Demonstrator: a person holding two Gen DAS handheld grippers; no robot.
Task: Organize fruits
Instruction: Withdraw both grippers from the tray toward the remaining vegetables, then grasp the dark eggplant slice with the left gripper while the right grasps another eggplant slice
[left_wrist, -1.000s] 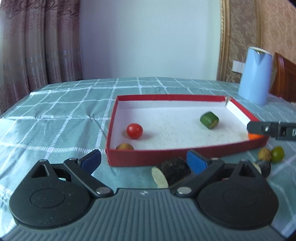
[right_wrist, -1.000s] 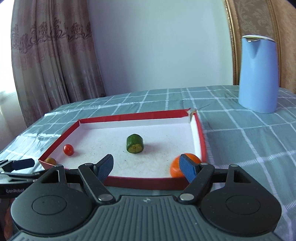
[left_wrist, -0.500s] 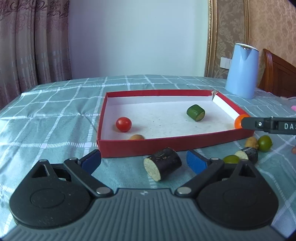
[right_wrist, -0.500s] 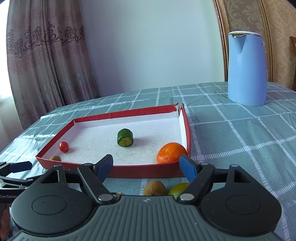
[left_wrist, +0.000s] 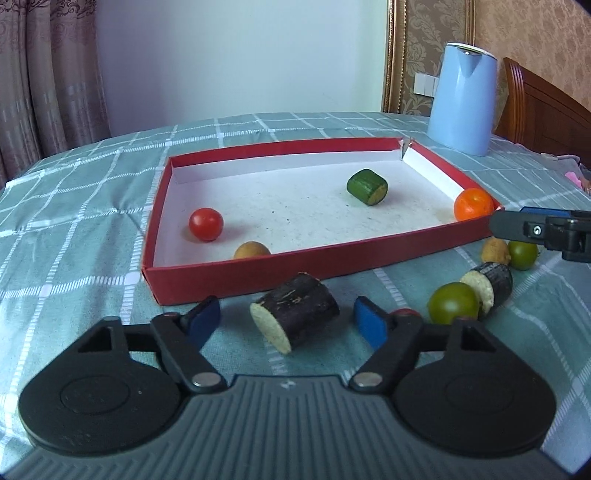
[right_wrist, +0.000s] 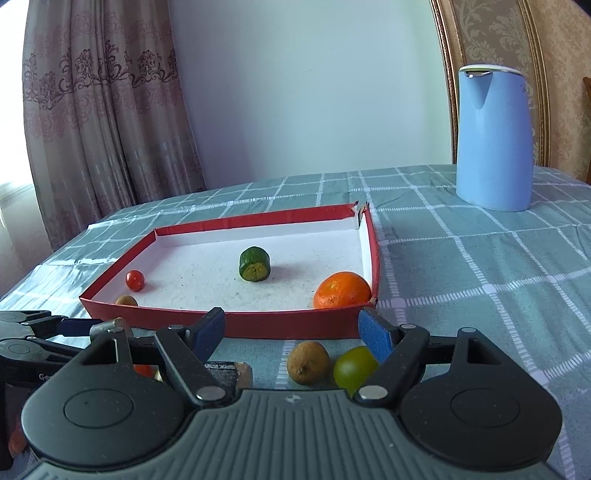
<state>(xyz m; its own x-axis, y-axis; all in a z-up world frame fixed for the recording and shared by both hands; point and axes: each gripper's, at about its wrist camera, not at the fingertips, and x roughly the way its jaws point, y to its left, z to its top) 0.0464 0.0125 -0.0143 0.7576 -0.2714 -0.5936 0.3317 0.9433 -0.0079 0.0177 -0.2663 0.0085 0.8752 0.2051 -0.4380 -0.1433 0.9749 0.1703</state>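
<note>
Since a second ago, the left gripper (left_wrist: 286, 319) has been closing around the dark cut piece (left_wrist: 295, 317), which lies between its jaws untouched, just in front of the red tray (left_wrist: 332, 258). The right gripper (right_wrist: 291, 332) hangs open over a brown fruit (right_wrist: 307, 362). A full pinch, then a lift into the tray, is judged due next.

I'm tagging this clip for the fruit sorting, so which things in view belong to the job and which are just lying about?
Job:
red cardboard tray
orange mandarin
red cherry tomato
green cucumber chunk
dark cut cylinder between the open left tool
green round fruits
brown kiwi-like fruit

Lying about:
blue plastic kettle
checked green tablecloth
patterned curtain
</note>
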